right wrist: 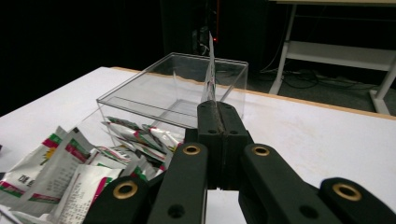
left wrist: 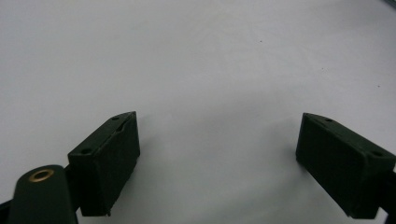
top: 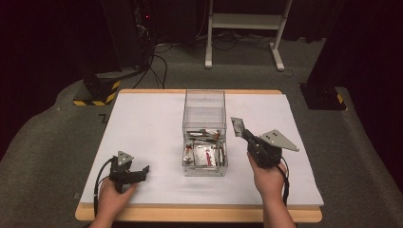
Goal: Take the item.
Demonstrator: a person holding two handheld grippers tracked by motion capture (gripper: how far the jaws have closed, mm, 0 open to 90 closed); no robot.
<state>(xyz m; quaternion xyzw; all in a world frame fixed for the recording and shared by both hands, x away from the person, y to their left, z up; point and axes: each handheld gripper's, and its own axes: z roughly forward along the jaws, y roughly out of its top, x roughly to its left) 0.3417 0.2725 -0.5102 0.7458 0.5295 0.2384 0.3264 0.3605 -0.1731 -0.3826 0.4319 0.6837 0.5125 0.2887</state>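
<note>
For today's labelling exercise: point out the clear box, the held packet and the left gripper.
clear box point(top: 204, 99): high view, far wall.
packet point(top: 237, 125): high view, its flat face above the jaws.
left gripper point(left wrist: 217, 163): left gripper view, midway between its open jaws.

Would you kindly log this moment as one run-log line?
right gripper: shut on packet, above table | left gripper: open, empty | clear box: holds packets

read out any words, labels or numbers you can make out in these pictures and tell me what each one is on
No text can be read for certain.
Sachets in the clear box: printed lines and red and green bands, too blurred to read.
Sachet pinched in the right gripper: seen edge-on, print not readable.
Floor left of the table: a dark mark, perhaps a letter, too small to tell.
Left gripper: no lettering on it.
</note>
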